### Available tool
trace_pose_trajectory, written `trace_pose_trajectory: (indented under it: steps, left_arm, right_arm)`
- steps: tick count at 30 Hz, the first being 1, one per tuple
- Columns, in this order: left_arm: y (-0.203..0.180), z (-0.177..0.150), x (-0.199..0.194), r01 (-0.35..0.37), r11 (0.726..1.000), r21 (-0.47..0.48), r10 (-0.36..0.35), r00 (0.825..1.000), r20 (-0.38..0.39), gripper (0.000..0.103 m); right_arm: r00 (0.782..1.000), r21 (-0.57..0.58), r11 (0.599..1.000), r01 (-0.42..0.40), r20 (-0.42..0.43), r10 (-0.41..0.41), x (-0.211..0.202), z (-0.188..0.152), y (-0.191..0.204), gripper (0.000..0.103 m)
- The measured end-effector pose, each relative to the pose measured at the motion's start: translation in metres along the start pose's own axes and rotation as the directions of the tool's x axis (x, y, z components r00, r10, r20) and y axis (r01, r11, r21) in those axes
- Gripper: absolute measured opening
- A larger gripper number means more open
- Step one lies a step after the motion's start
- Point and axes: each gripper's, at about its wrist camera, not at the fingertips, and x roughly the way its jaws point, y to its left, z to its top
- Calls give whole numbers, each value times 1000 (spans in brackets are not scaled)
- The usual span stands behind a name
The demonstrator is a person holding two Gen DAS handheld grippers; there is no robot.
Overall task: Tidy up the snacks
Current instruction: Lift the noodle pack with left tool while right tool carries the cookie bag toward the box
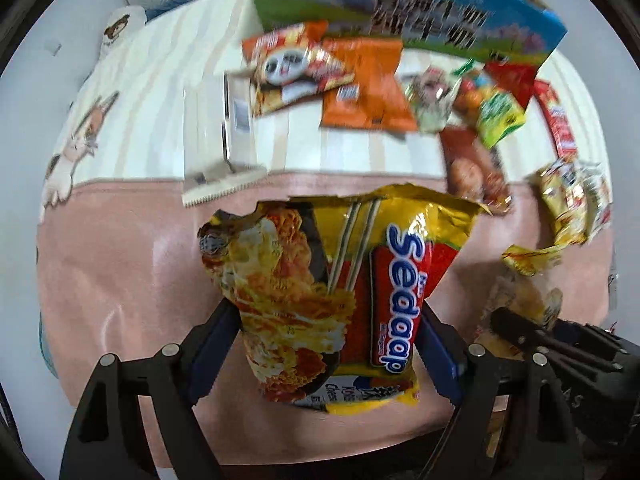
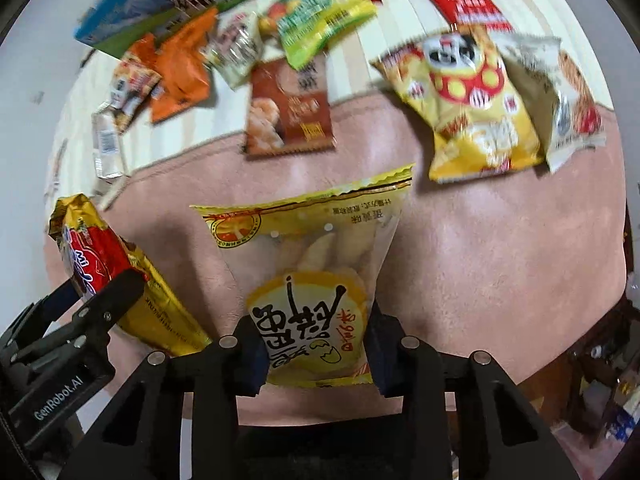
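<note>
Left wrist view
Left gripper (image 1: 324, 344): jaws are closing partway on the Sedaap noodle packet (image 1: 340, 296), pinching its lower sides; the packet is standing up between the fingers.
Surface: a pink cloth (image 1: 120, 264) is lying under the jaws; beyond them a cream striped sheet (image 1: 160, 80) is showing.
Ahead of the jaws: an orange packet (image 1: 364, 88) and a blue-green carton (image 1: 400, 4) are sitting blurred.
Right of the jaws: the right gripper (image 1: 516, 324) is showing.

Right wrist view
Right gripper (image 2: 316, 352): jaws are gripping the yellow egg-snack bag (image 2: 312, 280) at its base, moderately apart.
Left of the jaws: the noodle packet is hanging in the left gripper.
Ahead: a brown snack packet (image 2: 290, 112) is straddling the cloth edge; a yellow chip bag (image 2: 468, 108) is lying ahead-right.
Room: a white wall (image 2: 36, 64) is showing far left.
</note>
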Motion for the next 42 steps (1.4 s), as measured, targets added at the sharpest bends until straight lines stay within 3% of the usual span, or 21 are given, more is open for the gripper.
trace_pose_trajectory:
  steps: [3,6,10,12,16,18,23,30,33,38,42]
  left_arm:
    - [-3,6,-8,-6,1000,15,6,1000,22,84]
    - [-7,12,2,-13,1000,26,13,1000,-10,84]
    - [-11,15,51,7,1000,27,-3,988,-153,84]
    - [-9,8,73,24,998,49,-13,977,-211,92]
    - [3,-2,82,53,999,9,-50,975,-217,91]
    - [12,-6,74,46,999,-6,-46,976,-211,87]
    - [7,-15,40,31,999,-7,-32,988,-152,86]
    - [17,7,-48,85,996,-13,-85,996,-13,86]
    - [20,36,-88,124,992,-15,-123,990,62,86]
    - [24,114,-140,162,987,1,-160,971,178,86]
    - [0,179,-131,163,987,4,-160,965,206,86]
  right_arm:
    - [1000,-17,1000,-26,9,26,-2,-1,14,41]
    - [1000,-31,999,-26,-15,26,9,6,19,41]
    - [997,14,1000,-28,-67,29,40,57,-1,44]
    - [995,39,999,-35,-88,39,47,60,-16,53]
    - [996,73,997,-29,-85,35,60,55,-22,51]
    - [997,62,998,-7,-72,11,54,52,-33,43]
    - [999,31,999,-31,-43,32,35,35,-14,41]
    - [988,-4,989,-147,47,147,-53,46,3,40]
    - [976,-28,981,-194,95,196,-87,70,12,40]
    - [947,-83,963,-256,178,267,-144,134,28,40]
    - [934,-130,964,-234,245,260,-185,199,35,40]
